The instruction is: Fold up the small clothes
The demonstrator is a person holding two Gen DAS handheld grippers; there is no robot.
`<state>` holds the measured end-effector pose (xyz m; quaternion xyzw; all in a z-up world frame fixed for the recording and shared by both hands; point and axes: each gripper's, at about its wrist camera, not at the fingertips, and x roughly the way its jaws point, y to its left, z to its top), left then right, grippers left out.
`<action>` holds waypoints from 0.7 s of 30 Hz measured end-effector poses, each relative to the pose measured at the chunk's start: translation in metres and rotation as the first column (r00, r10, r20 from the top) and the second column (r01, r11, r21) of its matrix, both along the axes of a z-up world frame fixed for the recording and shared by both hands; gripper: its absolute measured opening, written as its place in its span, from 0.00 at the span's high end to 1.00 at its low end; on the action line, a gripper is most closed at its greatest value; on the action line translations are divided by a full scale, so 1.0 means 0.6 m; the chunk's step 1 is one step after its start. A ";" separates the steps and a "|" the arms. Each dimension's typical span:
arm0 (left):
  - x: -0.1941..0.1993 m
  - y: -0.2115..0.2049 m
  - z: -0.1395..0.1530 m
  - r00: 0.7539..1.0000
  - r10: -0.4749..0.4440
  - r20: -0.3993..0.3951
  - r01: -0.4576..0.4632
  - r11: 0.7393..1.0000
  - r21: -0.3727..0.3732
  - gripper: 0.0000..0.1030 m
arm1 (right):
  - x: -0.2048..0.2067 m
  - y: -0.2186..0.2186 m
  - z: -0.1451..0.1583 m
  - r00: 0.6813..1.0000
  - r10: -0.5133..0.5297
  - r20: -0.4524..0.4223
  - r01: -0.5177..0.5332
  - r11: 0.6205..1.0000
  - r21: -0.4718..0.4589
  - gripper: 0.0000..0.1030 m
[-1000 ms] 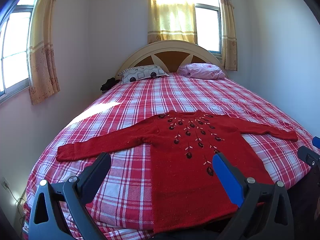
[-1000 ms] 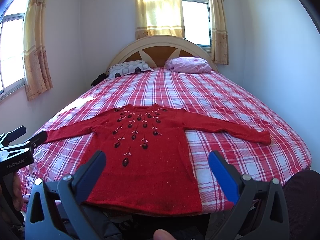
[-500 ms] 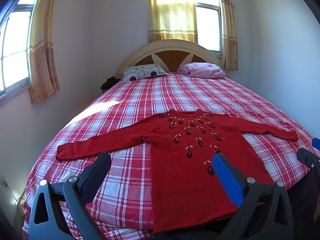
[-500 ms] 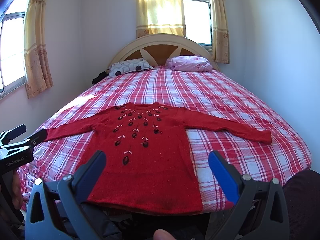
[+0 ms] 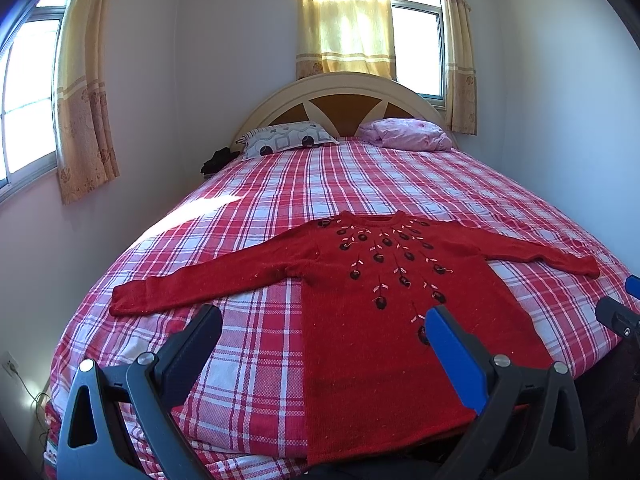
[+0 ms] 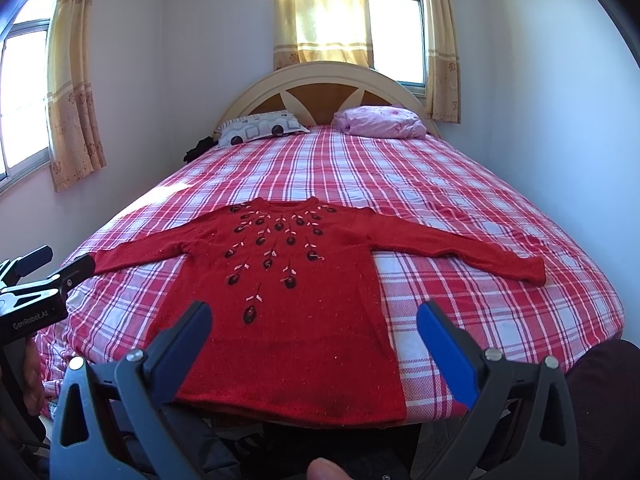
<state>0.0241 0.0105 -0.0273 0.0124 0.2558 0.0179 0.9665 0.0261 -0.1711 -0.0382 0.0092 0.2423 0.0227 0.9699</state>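
Left wrist view: left gripper (image 5: 320, 332) is held above the near edge of the bed (image 5: 400, 184), jaws spread wide, nothing between them. Sweater (image 5: 384, 320) lies flat on the checked bedcover, face up, hem at the near edge, both sleeves stretched sideways. One finger sits over bare cover beside the sweater, the other over its body. Right gripper's tips (image 5: 618, 312) enter at the right frame edge, near the sleeve cuff. At the far end stand a headboard (image 5: 340, 96), a patterned pillow (image 5: 286, 142) and a pink pillow (image 5: 404, 134); a dark item (image 5: 218, 160) lies beside the patterned pillow, too small to identify. Curtains (image 5: 344, 16) hang at both windows. Right wrist view: right gripper (image 6: 314, 320) hangs over the sweater (image 6: 288, 304) hem, jaws wide apart and empty. Left gripper (image 6: 52, 268) shows at the left edge, just beside the sleeve end; its jaw state cannot be judged from this angle. A fingertip (image 6: 324, 470) intrudes at the bottom edge. Nothing lies on the sweater.
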 end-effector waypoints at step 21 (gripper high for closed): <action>0.157 0.020 -0.124 0.989 0.024 -0.147 -0.019 0.999 0.038 0.01 | 0.118 -0.143 -0.107 0.979 -0.117 -0.167 0.135 0.986 0.102 0.00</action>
